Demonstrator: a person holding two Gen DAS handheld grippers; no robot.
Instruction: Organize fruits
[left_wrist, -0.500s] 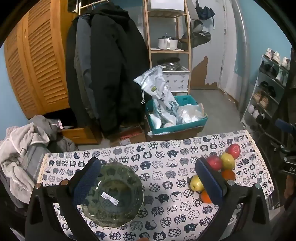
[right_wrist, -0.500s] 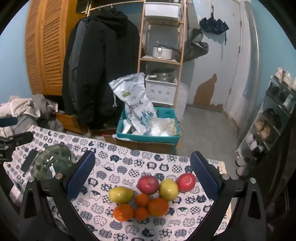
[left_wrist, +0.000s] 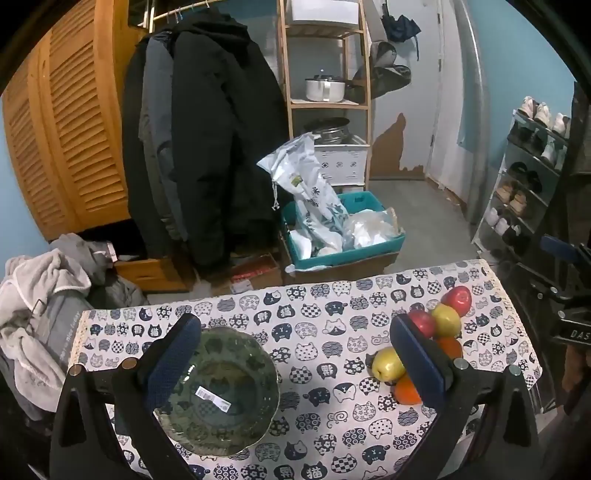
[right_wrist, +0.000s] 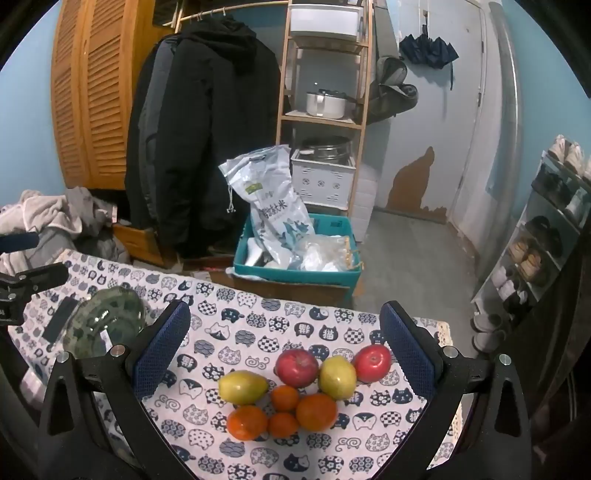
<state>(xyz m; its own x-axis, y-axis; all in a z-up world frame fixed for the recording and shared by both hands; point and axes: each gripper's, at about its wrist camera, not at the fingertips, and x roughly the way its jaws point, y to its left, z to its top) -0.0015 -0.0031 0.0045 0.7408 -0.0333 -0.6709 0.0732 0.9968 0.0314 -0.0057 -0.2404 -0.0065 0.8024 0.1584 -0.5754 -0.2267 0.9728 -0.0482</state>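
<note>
A cluster of fruit lies on the cat-print tablecloth (right_wrist: 236, 321): two red apples (right_wrist: 297, 367), two yellow-green fruits (right_wrist: 242, 386) and several oranges (right_wrist: 316, 411). My right gripper (right_wrist: 284, 347) is open and empty, hovering just above and behind the cluster. A green glass bowl (left_wrist: 221, 391) with a barcode sticker stands empty at the left. My left gripper (left_wrist: 295, 354) is open and empty above the cloth, its left finger over the bowl, its right finger in front of the fruit (left_wrist: 386, 363). The bowl also shows in the right wrist view (right_wrist: 105, 325).
The table's far edge drops to the floor, where a teal bin (right_wrist: 295, 266) with bags stands. A coat rack (right_wrist: 199, 129), wooden shelf (right_wrist: 325, 92) and shoe rack (right_wrist: 546, 240) lie beyond. A pile of clothes (left_wrist: 40, 295) sits at the left.
Both grippers have stayed almost still; the views have barely shifted. Nothing has been taken hold of.
</note>
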